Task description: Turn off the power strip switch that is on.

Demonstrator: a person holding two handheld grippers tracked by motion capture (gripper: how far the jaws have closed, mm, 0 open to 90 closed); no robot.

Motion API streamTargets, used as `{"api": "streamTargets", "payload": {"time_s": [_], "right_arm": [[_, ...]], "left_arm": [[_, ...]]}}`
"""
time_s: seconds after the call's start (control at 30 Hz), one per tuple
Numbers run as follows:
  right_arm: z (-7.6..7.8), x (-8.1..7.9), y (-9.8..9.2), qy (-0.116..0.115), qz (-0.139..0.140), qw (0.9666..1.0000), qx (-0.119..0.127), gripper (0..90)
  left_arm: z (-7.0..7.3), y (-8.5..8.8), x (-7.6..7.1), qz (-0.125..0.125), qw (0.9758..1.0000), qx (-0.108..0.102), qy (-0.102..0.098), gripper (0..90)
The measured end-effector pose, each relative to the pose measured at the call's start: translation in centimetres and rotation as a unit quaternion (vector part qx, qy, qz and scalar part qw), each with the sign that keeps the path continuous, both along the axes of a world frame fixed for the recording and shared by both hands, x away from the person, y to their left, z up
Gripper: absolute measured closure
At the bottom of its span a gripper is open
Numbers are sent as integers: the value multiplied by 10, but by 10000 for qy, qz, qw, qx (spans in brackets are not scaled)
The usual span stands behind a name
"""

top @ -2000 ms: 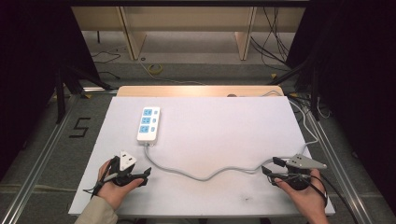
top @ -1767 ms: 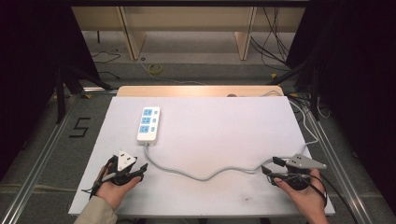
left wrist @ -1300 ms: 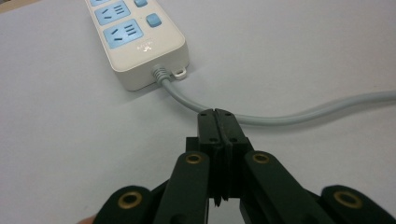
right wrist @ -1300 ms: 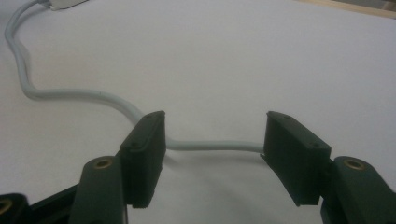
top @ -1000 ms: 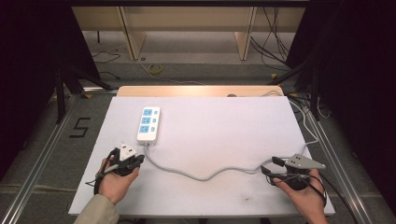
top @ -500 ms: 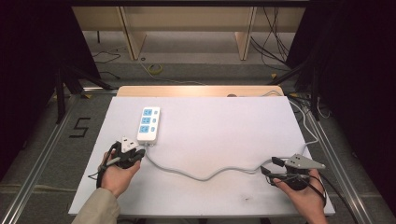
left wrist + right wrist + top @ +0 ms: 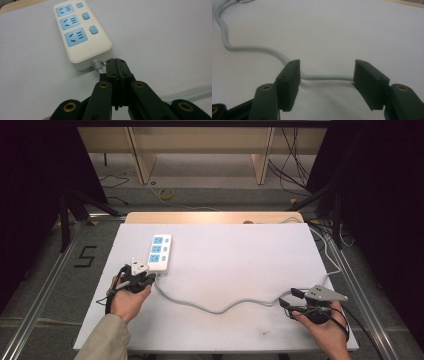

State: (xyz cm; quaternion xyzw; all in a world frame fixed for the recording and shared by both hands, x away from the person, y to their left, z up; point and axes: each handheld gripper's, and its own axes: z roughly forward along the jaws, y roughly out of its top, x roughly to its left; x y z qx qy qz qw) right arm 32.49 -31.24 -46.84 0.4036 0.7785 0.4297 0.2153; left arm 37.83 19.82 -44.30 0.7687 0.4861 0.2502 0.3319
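A white power strip (image 7: 160,252) with three blue sockets and three blue buttons lies at the left of the white table top (image 7: 240,245). Its grey cable (image 7: 220,307) snakes right across the table. My left gripper (image 7: 145,277) sits just behind the strip's cable end. In the left gripper view its jaws are pressed together with nothing between them (image 7: 115,62), tips close to the cable's strain relief on the power strip (image 7: 80,32). My right gripper (image 7: 290,298) rests near the front right, open (image 7: 325,67); the cable (image 7: 257,48) lies on the table across the gap, untouched.
The cable leaves over the table's right edge (image 7: 327,255). A wooden strip (image 7: 210,217) borders the far side. On the floor are a taped "5" (image 7: 85,256) at left, stand legs, loose wires and a shelf unit (image 7: 200,150) beyond.
My left hand has moved forward and a little right, up to the near end of the power strip, jaws still shut. The right hand and the cable have stayed put.
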Motion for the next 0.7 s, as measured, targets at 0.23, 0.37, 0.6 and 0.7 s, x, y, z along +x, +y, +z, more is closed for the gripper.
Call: {"api": "streamTargets", "payload": {"time_s": [0.23,0.37,0.6,0.7], "right_arm": [[0,0,0,-8,-3,10000,-14,395],[0,0,0,-10,-4,10000,-11,395],[-1,0,1,5,-3,10000,-6,395],[-1,0,1,26,15,10000,-22,395]], "left_arm": [[1,-3,8,11,10000,50,17,897],[1,-7,14,-27,9999,116,24,897],[4,-12,24,-65,9999,135,19,898],[5,-13,27,-51,9999,103,4,898]]}}
